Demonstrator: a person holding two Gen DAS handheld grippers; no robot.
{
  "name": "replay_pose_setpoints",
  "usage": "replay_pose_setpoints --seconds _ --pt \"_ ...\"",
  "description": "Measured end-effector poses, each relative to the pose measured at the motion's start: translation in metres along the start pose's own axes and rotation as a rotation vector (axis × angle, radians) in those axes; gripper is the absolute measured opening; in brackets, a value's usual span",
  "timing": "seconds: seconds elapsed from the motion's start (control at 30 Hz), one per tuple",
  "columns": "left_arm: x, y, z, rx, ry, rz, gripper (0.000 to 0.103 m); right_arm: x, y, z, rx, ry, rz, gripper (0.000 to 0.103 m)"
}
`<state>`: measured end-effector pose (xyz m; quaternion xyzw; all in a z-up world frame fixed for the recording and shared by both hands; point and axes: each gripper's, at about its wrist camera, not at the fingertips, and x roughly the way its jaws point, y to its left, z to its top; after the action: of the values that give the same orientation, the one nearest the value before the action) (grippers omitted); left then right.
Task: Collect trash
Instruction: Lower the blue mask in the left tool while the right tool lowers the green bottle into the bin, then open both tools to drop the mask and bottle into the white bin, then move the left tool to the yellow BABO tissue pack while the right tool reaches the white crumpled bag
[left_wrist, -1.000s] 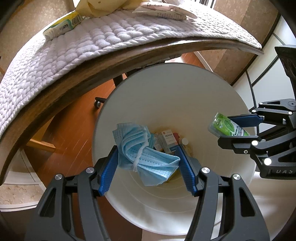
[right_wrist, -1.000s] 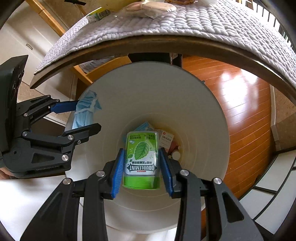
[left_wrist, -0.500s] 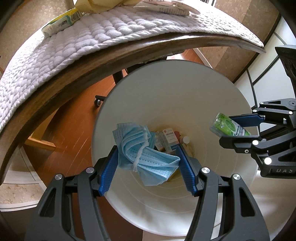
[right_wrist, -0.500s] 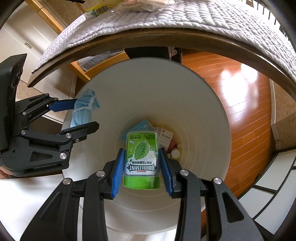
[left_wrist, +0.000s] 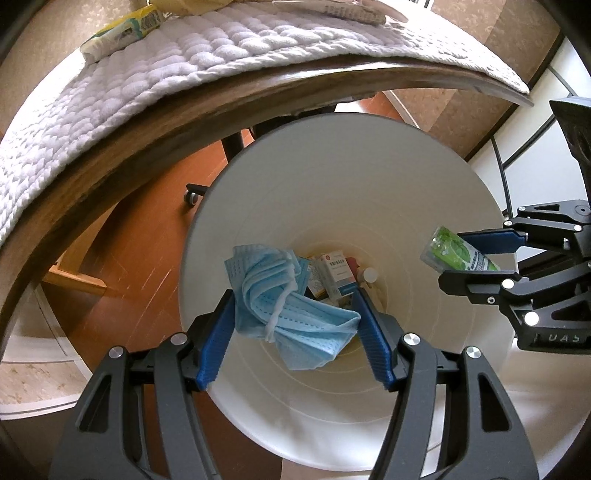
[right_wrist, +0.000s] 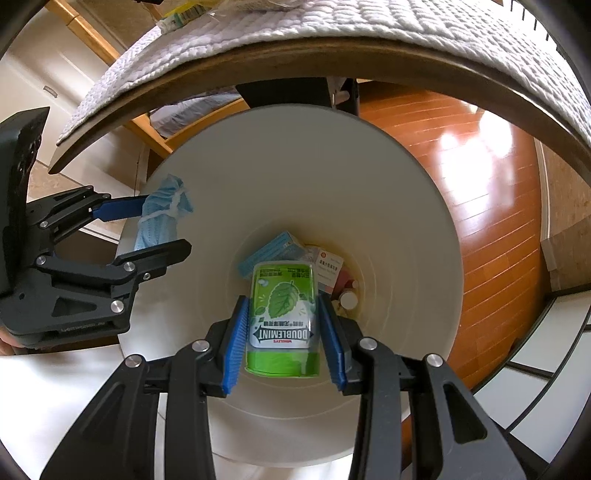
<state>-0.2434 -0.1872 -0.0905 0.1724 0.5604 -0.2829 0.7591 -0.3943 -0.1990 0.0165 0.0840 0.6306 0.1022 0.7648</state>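
A white round trash bin (left_wrist: 424, 206) stands on the floor below the table edge; it also shows in the right wrist view (right_wrist: 406, 192). My left gripper (left_wrist: 295, 314) is shut on a crumpled blue face mask (left_wrist: 288, 306) and holds it over the bin's mouth. My right gripper (right_wrist: 283, 325) is shut on a green Doublemint gum container (right_wrist: 283, 314), also over the bin. Small boxes (left_wrist: 334, 271) and a little white bottle (right_wrist: 349, 300) lie at the bin's bottom. Each gripper shows in the other's view, left (right_wrist: 155, 229) and right (left_wrist: 469, 258).
A wooden table (left_wrist: 155, 147) with a white quilted cloth (left_wrist: 147, 70) overhangs the bin. A wipes pack (left_wrist: 122, 31) and other packets (left_wrist: 332, 7) lie on it. Wooden floor (right_wrist: 491, 206) surrounds the bin; a chair caster (left_wrist: 192, 194) is near.
Both grippers have lowered slightly toward the bin, which looks a little larger. Both still hold their items.
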Motion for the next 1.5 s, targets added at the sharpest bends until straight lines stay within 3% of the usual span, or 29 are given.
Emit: replay_pose_setpoints --seconds 0.17,0.33,0.5,0.6,0.73,0.77,0.87,0.93,1.0,1.1,1.27,1.4,1.5 --pt "0.000 0.003 0.000 0.001 0.006 -0.013 0.070 0.002 -0.004 0.001 0.009 0.003 0.004 0.038" --pt "-0.001 0.002 -0.002 0.010 -0.002 -0.024 0.088 -0.002 -0.004 0.002 0.011 -0.003 0.007 0.042" --pt "-0.011 0.004 -0.005 0.029 -0.024 -0.021 0.096 -0.014 -0.003 0.005 0.025 -0.031 0.002 0.065" --pt "-0.027 0.006 -0.008 0.042 -0.055 -0.027 0.097 -0.034 -0.001 0.008 0.022 -0.081 -0.016 0.072" --pt "-0.074 0.006 -0.005 0.070 -0.171 -0.031 0.097 -0.074 0.013 0.014 -0.054 -0.176 -0.075 0.079" --pt "-0.087 0.006 -0.002 0.070 -0.211 -0.039 0.097 -0.085 0.018 0.016 -0.084 -0.209 -0.099 0.085" --pt "-0.133 0.015 0.009 0.061 -0.378 -0.039 0.102 -0.132 0.032 0.026 -0.175 -0.398 -0.232 0.099" --pt "-0.154 0.020 0.020 0.046 -0.474 0.018 0.102 -0.157 0.033 0.035 -0.168 -0.543 -0.304 0.099" --pt "-0.162 0.028 0.033 0.028 -0.525 0.074 0.102 -0.171 0.022 0.050 -0.102 -0.586 -0.265 0.099" --pt "-0.154 0.043 0.051 0.001 -0.491 0.119 0.102 -0.175 0.000 0.078 -0.004 -0.560 -0.175 0.099" --pt "-0.129 0.070 0.077 -0.047 -0.420 0.157 0.102 -0.164 -0.024 0.103 -0.001 -0.569 -0.217 0.099" --pt "-0.103 0.087 0.091 -0.015 -0.364 0.264 0.102 -0.140 -0.049 0.133 0.054 -0.483 -0.169 0.099" --pt "-0.092 0.100 0.103 -0.010 -0.345 0.262 0.102 -0.128 -0.059 0.148 0.058 -0.456 -0.177 0.099"
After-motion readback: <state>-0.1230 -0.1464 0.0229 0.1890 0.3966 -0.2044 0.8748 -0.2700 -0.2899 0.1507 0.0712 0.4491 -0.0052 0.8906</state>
